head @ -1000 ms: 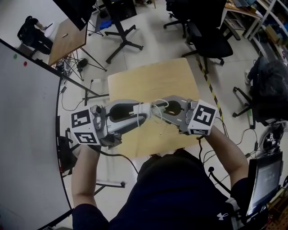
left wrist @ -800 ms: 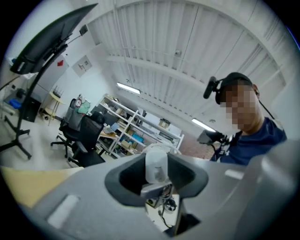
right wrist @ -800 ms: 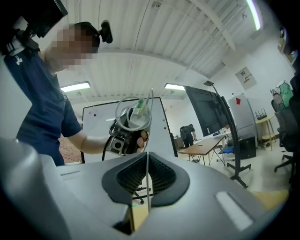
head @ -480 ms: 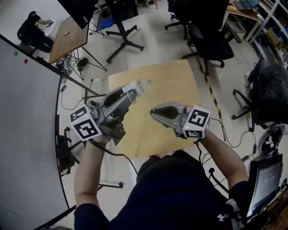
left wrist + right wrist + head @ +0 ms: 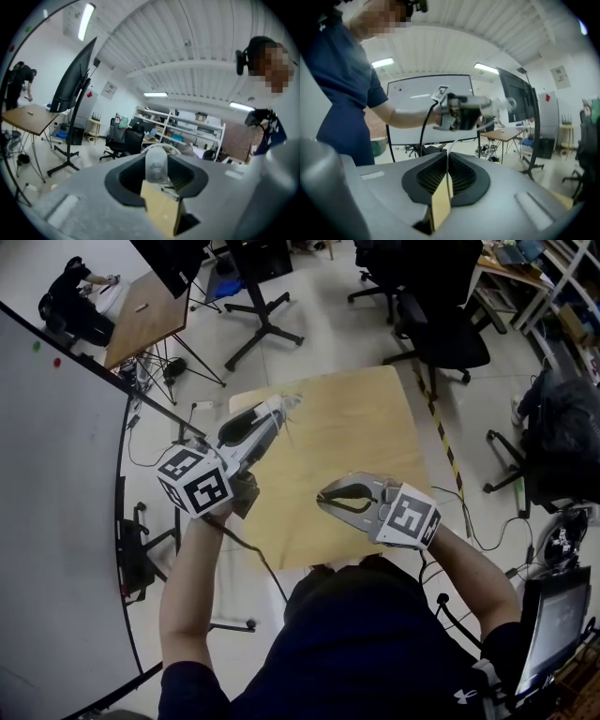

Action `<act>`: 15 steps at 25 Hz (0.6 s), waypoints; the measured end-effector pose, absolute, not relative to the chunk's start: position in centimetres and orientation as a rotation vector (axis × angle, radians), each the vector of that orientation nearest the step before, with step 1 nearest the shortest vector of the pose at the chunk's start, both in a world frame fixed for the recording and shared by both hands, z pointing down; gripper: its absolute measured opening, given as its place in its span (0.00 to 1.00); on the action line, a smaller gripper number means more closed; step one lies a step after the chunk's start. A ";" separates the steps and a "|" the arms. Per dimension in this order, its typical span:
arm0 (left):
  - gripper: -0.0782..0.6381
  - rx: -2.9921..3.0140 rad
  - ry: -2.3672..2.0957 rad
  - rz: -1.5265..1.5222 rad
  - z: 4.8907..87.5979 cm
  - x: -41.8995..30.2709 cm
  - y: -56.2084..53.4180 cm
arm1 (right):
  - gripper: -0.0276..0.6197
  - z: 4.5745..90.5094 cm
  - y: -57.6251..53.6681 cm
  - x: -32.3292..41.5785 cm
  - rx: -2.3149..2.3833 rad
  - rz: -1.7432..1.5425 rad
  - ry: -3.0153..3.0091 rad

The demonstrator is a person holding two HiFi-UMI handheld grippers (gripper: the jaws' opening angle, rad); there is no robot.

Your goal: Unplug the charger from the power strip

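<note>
Over the far left corner of the wooden table [image 5: 361, 418], my left gripper [image 5: 273, 414] is shut on a white charger [image 5: 280, 409]. In the left gripper view the charger [image 5: 156, 163] is a rounded white block standing between the jaws, with a loop of cable behind it. My right gripper [image 5: 324, 496] hovers nearer me over the table's front part, jaws together. In the right gripper view a thin white cable [image 5: 448, 158] comes out from between those jaws [image 5: 447, 177] and rises toward the left gripper [image 5: 465, 110]. No power strip shows in any view.
Black office chairs [image 5: 439, 322] stand beyond the table, a wheeled stand [image 5: 259, 322] at the far left. A whiteboard [image 5: 56, 521] borders the left side. A small table [image 5: 142, 322] and a person [image 5: 73, 307] are far left. Cables and a dark bag [image 5: 570, 427] lie right.
The grippers were close together a second ago. The left one has swung away to the far left with the white charger; the right one has dropped back toward me.
</note>
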State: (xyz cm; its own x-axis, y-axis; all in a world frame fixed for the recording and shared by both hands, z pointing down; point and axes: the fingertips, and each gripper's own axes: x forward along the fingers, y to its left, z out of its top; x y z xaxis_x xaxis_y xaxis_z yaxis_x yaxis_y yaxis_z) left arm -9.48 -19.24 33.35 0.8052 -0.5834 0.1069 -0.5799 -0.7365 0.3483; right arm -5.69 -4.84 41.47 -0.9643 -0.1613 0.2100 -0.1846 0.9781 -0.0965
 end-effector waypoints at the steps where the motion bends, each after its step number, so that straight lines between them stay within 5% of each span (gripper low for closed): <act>1: 0.29 2.629 -0.869 0.068 34.6 -9.2 -19.2 | 0.07 39.9 -4.3 -5.8 0.219 0.050 -2.907; 8: 0.29 2.611 -0.413 0.321 39.2 -6.2 -13.1 | 0.07 30.2 -8.0 -3.9 0.311 -0.529 -2.810; 15: 0.30 2.527 0.097 0.078 34.9 -2.8 -5.6 | 0.07 31.9 -12.5 -2.8 0.397 -0.422 -2.803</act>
